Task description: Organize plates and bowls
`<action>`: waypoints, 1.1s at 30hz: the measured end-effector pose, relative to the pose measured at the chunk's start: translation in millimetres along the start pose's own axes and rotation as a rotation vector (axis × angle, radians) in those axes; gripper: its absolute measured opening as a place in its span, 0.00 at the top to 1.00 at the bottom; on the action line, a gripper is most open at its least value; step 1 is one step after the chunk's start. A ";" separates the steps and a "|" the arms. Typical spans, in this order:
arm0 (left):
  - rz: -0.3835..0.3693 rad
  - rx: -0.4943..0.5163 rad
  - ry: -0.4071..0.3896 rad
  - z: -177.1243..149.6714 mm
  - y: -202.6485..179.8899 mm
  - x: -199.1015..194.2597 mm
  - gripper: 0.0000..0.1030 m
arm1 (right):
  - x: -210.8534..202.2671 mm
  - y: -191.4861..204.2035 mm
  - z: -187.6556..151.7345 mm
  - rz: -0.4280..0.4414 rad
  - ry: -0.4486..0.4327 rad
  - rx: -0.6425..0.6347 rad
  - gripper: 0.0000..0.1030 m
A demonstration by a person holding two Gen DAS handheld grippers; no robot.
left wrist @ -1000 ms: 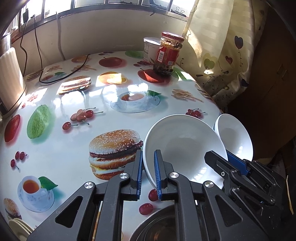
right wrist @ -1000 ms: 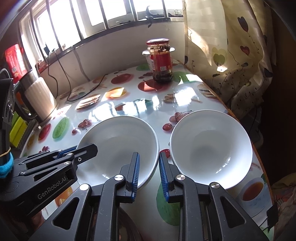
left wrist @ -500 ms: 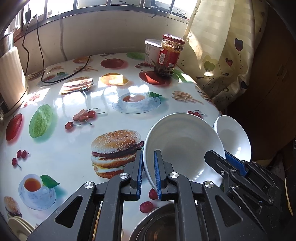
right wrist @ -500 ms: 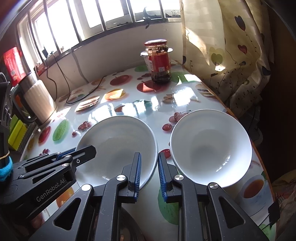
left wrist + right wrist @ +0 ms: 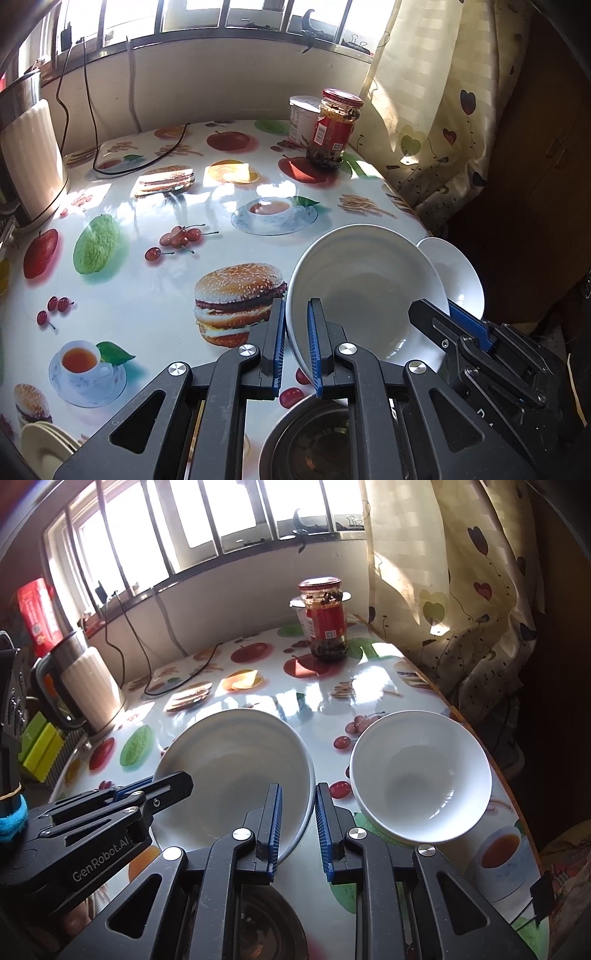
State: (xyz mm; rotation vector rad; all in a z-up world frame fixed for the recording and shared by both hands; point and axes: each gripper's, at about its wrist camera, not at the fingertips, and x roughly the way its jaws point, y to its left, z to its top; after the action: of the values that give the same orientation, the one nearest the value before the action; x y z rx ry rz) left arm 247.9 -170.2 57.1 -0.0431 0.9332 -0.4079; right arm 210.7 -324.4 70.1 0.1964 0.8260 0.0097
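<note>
Both tools are at the larger white bowl [image 5: 236,775], one on each side of it. On the bowl's left side, the left tool [image 5: 296,345] has its blue-padded fingers pinched on the rim, and the bowl sits tilted in that grip just above the counter [image 5: 129,295]. From the right, the right tool [image 5: 297,829] straddles the rim with its fingers parted; one blue pad is inside the bowl, the other outside, and I cannot tell whether either touches.

That bowl is empty. Just to its right, near the counter's edge, a smaller white bowl [image 5: 421,775] is empty too. Below the bowl, close to the tools, a round metal container [image 5: 314,439] shows a dark inside; its contents are unclear. Well to the left of the bowl, at the counter's near corner, lies a small stack of cream plates [image 5: 44,441].

Far beyond the bowl, by the curtain [image 5: 461,590], a glass jar [image 5: 327,622] with a red lid holds something dark and chunky; its red label is too small to read. A white tub [image 5: 303,118] stands just behind the jar. To the bowl's far left is a ribbed cream kettle [image 5: 88,686].

"GenRobot.AI" is printed in white on the left tool's body.
</note>
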 end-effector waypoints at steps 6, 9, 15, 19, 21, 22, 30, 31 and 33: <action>-0.002 0.000 -0.015 -3.0 -1.5 -14.3 0.88 | -15.8 5.1 -1.1 0.008 -0.024 -0.007 0.82; -0.006 0.004 -0.022 -5.9 -2.4 -21.8 0.88 | -23.8 7.1 -1.9 0.010 -0.035 -0.008 0.82; -0.016 0.001 -0.039 -12.2 -2.6 -36.6 0.88 | -39.2 12.4 -8.8 0.012 -0.048 -0.010 0.82; -0.016 0.005 -0.043 -19.4 -2.8 -44.7 0.88 | -48.9 16.1 -14.6 0.017 -0.055 -0.012 0.82; -0.019 0.002 -0.041 -23.7 -1.8 -48.1 0.88 | -53.8 17.8 -18.3 0.019 -0.057 -0.013 0.82; -0.023 -0.002 -0.041 -25.9 -1.3 -49.7 0.88 | -56.2 18.4 -21.0 0.021 -0.058 -0.012 0.82; -0.024 0.001 -0.026 -45.0 -0.4 -57.6 0.88 | -66.6 21.8 -40.6 0.023 -0.042 -0.007 0.82; -0.024 -0.001 -0.021 -47.2 0.2 -57.7 0.88 | -67.5 21.8 -43.3 0.023 -0.040 -0.004 0.82; -0.025 -0.006 -0.014 -52.2 1.5 -57.6 0.88 | -68.1 22.1 -48.2 0.027 -0.033 0.002 0.82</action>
State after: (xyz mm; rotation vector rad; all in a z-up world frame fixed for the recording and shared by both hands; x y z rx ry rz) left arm 177.1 -140.9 69.9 -0.0625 0.9209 -0.4274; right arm 130.7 -300.3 91.8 0.2088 0.7902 0.0312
